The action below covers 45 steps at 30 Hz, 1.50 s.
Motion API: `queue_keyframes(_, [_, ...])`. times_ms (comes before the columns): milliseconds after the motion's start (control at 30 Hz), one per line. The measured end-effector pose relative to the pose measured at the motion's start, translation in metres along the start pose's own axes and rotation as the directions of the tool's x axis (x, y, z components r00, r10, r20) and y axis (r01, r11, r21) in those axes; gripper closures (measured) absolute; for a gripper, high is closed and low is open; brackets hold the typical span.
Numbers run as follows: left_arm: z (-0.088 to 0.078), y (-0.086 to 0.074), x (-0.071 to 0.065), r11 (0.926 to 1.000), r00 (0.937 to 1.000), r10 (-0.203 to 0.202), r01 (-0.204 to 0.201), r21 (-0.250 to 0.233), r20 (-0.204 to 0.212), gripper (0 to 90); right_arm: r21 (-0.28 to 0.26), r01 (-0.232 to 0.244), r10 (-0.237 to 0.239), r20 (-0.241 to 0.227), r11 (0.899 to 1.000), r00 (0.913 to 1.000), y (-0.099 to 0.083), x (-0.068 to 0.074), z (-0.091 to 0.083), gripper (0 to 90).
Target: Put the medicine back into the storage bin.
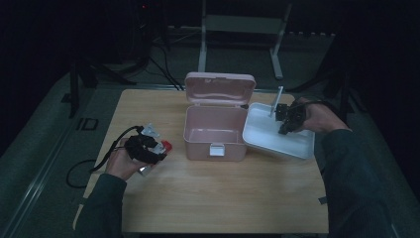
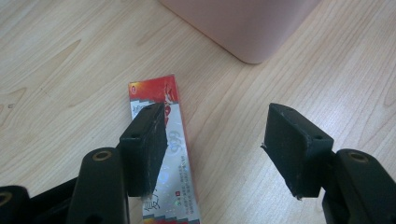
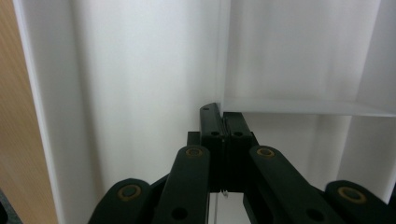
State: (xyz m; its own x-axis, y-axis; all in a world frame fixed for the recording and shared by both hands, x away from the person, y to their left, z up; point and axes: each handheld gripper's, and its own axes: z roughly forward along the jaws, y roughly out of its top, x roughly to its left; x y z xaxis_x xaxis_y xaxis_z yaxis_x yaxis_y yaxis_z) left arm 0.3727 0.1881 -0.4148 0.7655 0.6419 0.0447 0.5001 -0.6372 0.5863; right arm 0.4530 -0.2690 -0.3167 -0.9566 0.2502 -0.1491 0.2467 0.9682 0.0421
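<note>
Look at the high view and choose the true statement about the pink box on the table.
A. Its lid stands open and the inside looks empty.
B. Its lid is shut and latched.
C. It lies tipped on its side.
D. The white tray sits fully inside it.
A: the pink box has its lid raised at the back, its inside looks bare, and the white tray is beside it.

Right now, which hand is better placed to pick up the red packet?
Left. Its tool hangs open right over the red packet on the table. The right tool is shut on the white tray beyond the pink box.
</note>
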Motion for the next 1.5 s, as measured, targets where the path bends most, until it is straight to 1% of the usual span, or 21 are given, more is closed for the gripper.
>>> queue_keyframes(67, [0.000,0.000,0.001,1.0000,1.0000,0.002,-0.002,0.000,0.005,38.1,-0.007,-0.017,0.017,-0.002,1.000,0.9999,-0.010,0.000,0.001,89.6])
queue_keyframes(267, [0.001,0.001,0.003,0.9999,1.0000,0.000,0.000,0.011,0.001,37.7,-0.019,-0.045,0.045,-0.003,0.999,0.9990,-0.029,0.000,0.007,89.6])
queue_keyframes(300, [0.001,0.001,0.004,0.9999,1.0000,0.000,0.000,0.013,0.001,37.7,-0.016,-0.053,0.053,-0.003,0.998,0.9986,-0.031,0.000,0.009,89.6])
queue_keyframes(433, [0.002,0.001,0.006,0.9996,1.0000,0.001,0.000,0.027,-0.007,37.7,0.014,-0.055,0.055,-0.007,0.998,0.9985,-0.038,0.001,0.019,89.6])
queue_keyframes(500, [0.004,0.000,0.008,0.9994,0.9999,-0.001,0.002,0.036,-0.013,37.7,0.015,-0.061,0.061,-0.012,0.998,0.9981,-0.041,0.002,0.026,89.6])
queue_keyframes(667, [0.010,-0.001,0.013,0.9966,0.9992,-0.016,0.019,0.081,-0.038,38.8,0.024,-0.061,0.061,-0.034,0.998,0.9975,-0.043,0.006,0.049,89.6])
queue_keyframes(733, [0.012,0.000,0.014,0.9949,0.9988,-0.027,0.030,0.096,-0.040,39.9,0.029,-0.062,0.063,-0.042,0.998,0.9971,-0.043,0.007,0.058,89.6])
queue_keyframes(767, [0.013,0.000,0.015,0.9935,0.9989,-0.023,0.027,0.111,-0.040,40.5,0.035,-0.061,0.062,-0.046,0.998,0.9970,-0.043,0.008,0.062,89.6])
queue_keyframes(867, [0.017,0.002,0.017,0.9917,0.9991,-0.024,0.028,0.125,-0.037,42.4,0.059,-0.054,0.056,-0.046,0.997,0.9973,-0.042,0.009,0.075,89.6])
queue_keyframes(900, [0.018,0.003,0.018,0.9908,0.9992,-0.019,0.024,0.133,-0.036,43.2,0.058,-0.054,0.057,-0.048,0.997,0.9972,-0.041,0.009,0.077,89.5])
queue_keyframes(1000, [0.022,0.005,0.019,0.9888,0.9992,-0.023,0.027,0.147,-0.033,45.6,0.064,-0.053,0.057,-0.054,0.997,0.9970,-0.040,0.010,0.084,89.5])
queue_keyframes(1133, [0.027,0.007,0.020,0.9817,0.9984,-0.024,0.033,0.187,-0.051,49.0,0.066,-0.053,0.057,-0.058,0.996,0.9967,-0.038,0.012,0.091,89.5])
queue_keyframes(1167, [0.027,0.007,0.020,0.9817,0.9984,-0.024,0.033,0.187,-0.051,49.9,0.066,-0.053,0.057,-0.058,0.996,0.9967,-0.038,0.012,0.091,89.5])
queue_keyframes(1200, [0.030,0.008,0.021,0.9771,0.9981,-0.024,0.036,0.210,-0.056,49.9,0.069,-0.050,0.055,-0.060,0.996,0.9967,-0.038,0.012,0.092,89.5])
queue_keyframes(1233, [0.031,0.009,0.021,0.9743,0.9980,-0.026,0.038,0.222,-0.057,51.2,0.078,-0.050,0.055,-0.062,0.996,0.9966,-0.037,0.013,0.095,89.5])
queue_keyframes(1267, [0.032,0.009,0.021,0.9732,0.9977,-0.029,0.042,0.226,-0.061,51.1,0.078,-0.050,0.055,-0.063,0.996,0.9965,-0.037,0.014,0.096,89.5])
queue_keyframes(1400, [0.035,0.009,0.024,0.9617,0.9949,-0.046,0.069,0.265,-0.090,48.5,0.076,-0.050,0.055,-0.067,0.996,0.9962,-0.037,0.014,0.099,89.5])
queue_keyframes(1467, [0.038,0.010,0.025,0.9576,0.9946,-0.052,0.075,0.278,-0.090,45.5,0.078,-0.053,0.058,-0.070,0.996,0.9958,-0.037,0.014,0.100,89.5])
queue_keyframes(1500, [0.039,0.010,0.025,0.9540,0.9942,-0.053,0.078,0.289,-0.093,43.9,0.079,-0.051,0.057,-0.071,0.996,0.9959,-0.037,0.014,0.101,89.5])
